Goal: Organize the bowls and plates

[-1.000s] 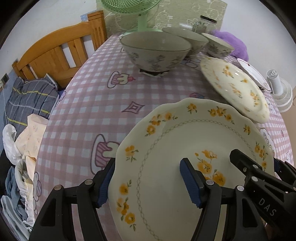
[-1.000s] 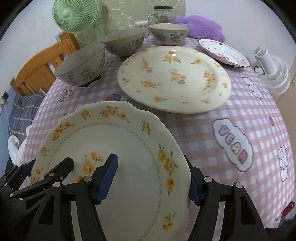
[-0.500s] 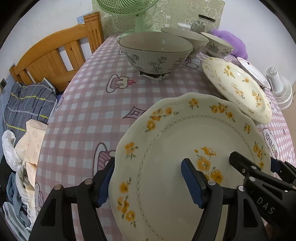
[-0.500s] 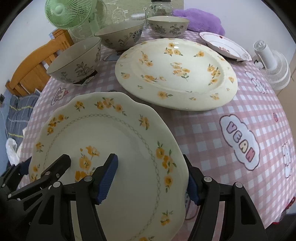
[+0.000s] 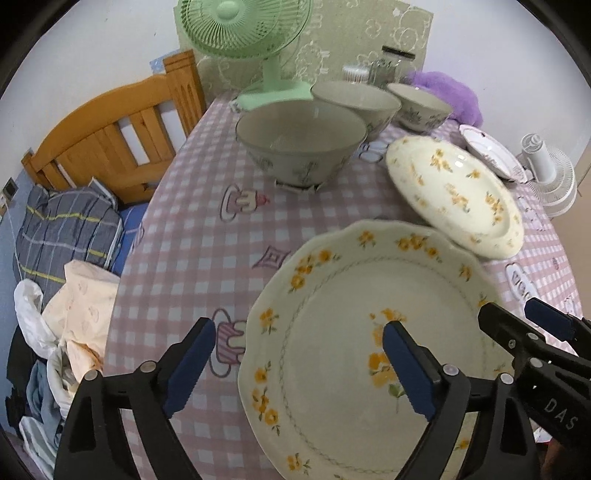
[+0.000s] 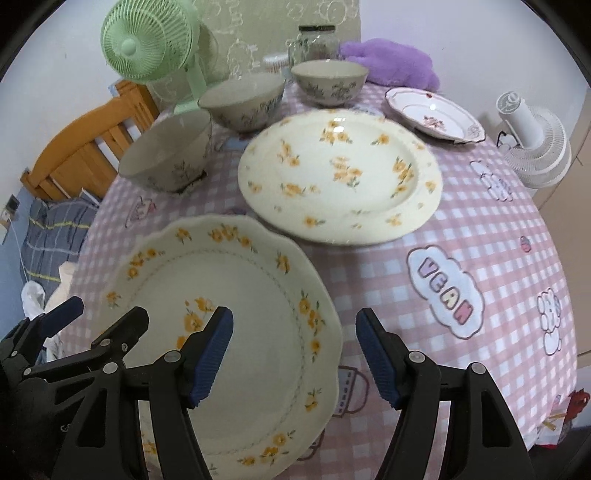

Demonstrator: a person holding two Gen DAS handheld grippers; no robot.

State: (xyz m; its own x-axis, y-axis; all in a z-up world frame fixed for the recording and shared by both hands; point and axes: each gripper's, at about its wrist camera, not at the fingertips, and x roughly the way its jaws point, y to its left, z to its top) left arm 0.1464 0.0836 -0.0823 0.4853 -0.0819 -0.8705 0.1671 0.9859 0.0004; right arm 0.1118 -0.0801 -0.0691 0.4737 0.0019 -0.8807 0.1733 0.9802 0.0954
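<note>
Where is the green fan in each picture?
Left wrist: the green fan stands at the top, left of centre, behind the nearest bowl.
Right wrist: the green fan is at the top left, behind the bowls.
Shared landmark: the big round plate, right of centre in the left view, centre in the right view.

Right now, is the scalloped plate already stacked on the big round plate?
No, the scalloped plate sits nearer the camera, between both open tongs, with the big round plate beyond it.
</note>
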